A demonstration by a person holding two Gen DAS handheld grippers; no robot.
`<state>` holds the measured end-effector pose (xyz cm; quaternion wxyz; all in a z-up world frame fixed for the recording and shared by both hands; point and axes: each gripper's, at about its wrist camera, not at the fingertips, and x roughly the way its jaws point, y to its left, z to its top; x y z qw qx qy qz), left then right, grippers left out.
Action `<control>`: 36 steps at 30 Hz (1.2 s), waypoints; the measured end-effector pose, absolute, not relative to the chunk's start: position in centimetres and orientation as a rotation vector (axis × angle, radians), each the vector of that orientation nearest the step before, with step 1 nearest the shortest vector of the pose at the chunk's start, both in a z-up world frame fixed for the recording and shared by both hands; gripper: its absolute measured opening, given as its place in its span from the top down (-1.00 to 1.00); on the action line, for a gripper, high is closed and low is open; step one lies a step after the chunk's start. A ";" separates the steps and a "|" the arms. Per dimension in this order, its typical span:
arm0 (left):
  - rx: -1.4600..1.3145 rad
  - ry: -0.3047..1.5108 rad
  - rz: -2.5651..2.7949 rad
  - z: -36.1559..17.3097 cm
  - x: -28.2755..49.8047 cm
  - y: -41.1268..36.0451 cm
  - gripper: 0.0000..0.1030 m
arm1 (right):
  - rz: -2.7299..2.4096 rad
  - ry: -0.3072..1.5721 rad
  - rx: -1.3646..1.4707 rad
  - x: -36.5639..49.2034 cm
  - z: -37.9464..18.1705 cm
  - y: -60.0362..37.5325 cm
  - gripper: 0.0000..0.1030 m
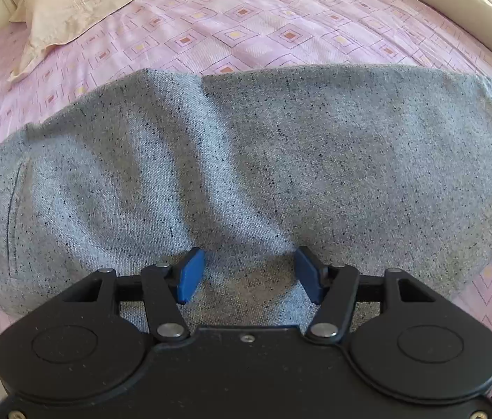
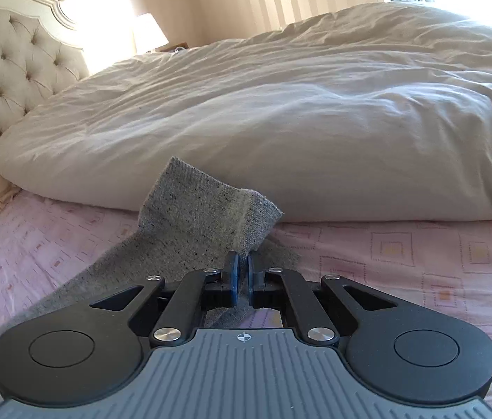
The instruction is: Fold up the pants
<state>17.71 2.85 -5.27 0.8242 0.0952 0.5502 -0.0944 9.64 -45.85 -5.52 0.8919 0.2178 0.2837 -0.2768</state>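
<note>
Grey speckled pants (image 1: pixel 246 160) lie spread across a pink patterned bed sheet (image 1: pixel 246 24); a pocket slit shows at the left. My left gripper (image 1: pixel 249 269) is open, its blue pads apart just over the near edge of the fabric, holding nothing. In the right wrist view, my right gripper (image 2: pixel 243 272) is shut on a hem end of the pants (image 2: pixel 204 216), and the pinched fabric stands up above the sheet (image 2: pixel 403 262) while the rest trails down to the left.
A cream pillow (image 1: pixel 82 10) lies at the far left of the bed. A big white duvet (image 2: pixel 281 111) is heaped behind the pants. A tufted headboard (image 2: pixel 8 63) and a lamp (image 2: pixel 150 33) stand at the left.
</note>
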 end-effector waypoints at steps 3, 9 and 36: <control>0.212 1.166 -0.200 -5.2 17.6 2.8 -0.24 | -0.590 0.657 0.431 10.4 -7.0 -46.1 0.88; 0.209 1.158 -0.201 -5.3 17.6 2.8 -0.24 | -0.658 0.528 0.391 9.5 -4.8 -44.9 0.65; 0.215 1.127 -0.189 -5.3 17.4 2.8 -0.33 | -0.323 0.589 0.384 14.6 -3.9 -44.7 0.25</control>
